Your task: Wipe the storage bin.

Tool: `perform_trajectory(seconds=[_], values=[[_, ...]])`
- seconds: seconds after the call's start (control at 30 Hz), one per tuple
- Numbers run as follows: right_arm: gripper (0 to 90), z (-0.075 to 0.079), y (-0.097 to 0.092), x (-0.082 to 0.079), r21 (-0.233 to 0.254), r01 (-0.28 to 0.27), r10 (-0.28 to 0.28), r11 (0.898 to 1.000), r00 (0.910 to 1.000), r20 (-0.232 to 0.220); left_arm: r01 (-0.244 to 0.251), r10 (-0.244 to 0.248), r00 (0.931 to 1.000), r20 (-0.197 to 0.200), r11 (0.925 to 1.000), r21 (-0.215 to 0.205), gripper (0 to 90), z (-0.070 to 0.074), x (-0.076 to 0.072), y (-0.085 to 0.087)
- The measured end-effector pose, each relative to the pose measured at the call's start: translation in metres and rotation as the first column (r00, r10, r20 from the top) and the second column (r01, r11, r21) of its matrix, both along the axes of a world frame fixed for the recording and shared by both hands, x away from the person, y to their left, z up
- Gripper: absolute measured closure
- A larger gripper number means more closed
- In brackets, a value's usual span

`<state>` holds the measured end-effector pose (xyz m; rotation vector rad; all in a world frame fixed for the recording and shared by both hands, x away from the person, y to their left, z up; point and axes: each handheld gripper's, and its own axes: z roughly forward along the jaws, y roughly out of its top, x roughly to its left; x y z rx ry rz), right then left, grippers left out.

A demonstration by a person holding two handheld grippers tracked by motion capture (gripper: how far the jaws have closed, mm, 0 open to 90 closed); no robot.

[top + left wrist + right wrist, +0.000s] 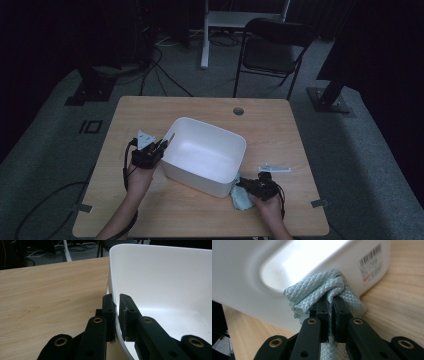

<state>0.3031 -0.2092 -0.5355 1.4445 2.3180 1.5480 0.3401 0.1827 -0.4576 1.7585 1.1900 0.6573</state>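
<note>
Now wiping tub's outer wall, near surface's front edge.
Left tool pinches white tub rim; right tool pinches cloth. Judgement: brace firmly, keep cloth flat against wall.

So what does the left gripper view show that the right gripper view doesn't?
The left gripper view looks into the white tub from its rim: the left gripper is shut on the tub's wall, one jaw outside and one inside, with the smooth inner wall beyond.

The right gripper view looks at the tub's outer wall, where a barcode label sits, and at a pale blue cloth that the right gripper is shut on, bunched against the tub.

Both views share the white tub and the wooden table.
</note>
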Motion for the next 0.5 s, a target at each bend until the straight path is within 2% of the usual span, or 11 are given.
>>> perform_trajectory(seconds=[0.07,0.17,0.33,0.4,0.5], values=[[85.1,-0.004,0.000,0.002,-0.009,-0.001,0.001,1.000,0.9999,-0.014,-0.004,0.004,1.0000,0.000,1.0000,-0.002,83.6,0.000,0.000,0.000],[85.0,-0.008,-0.002,0.006,0.014,-0.001,0.002,1.000,0.9995,-0.032,-0.007,0.007,1.0000,0.003,1.0000,0.002,83.6,0.000,-0.001,0.000],[85.0,0.007,-0.008,0.008,0.067,0.016,-0.018,0.998,0.9995,0.026,-0.001,0.001,1.0000,0.001,1.0000,0.002,83.5,0.000,0.000,0.000],[85.0,0.010,-0.008,0.011,0.045,0.015,-0.017,0.999,0.9987,0.048,0.004,-0.004,1.0000,0.001,1.0000,0.005,83.0,0.000,0.000,0.000],[85.1,0.007,-0.008,0.017,0.028,0.017,-0.018,0.999,0.9993,0.033,0.008,-0.008,1.0000,0.003,0.9999,0.008,82.7,0.000,0.000,0.000]])
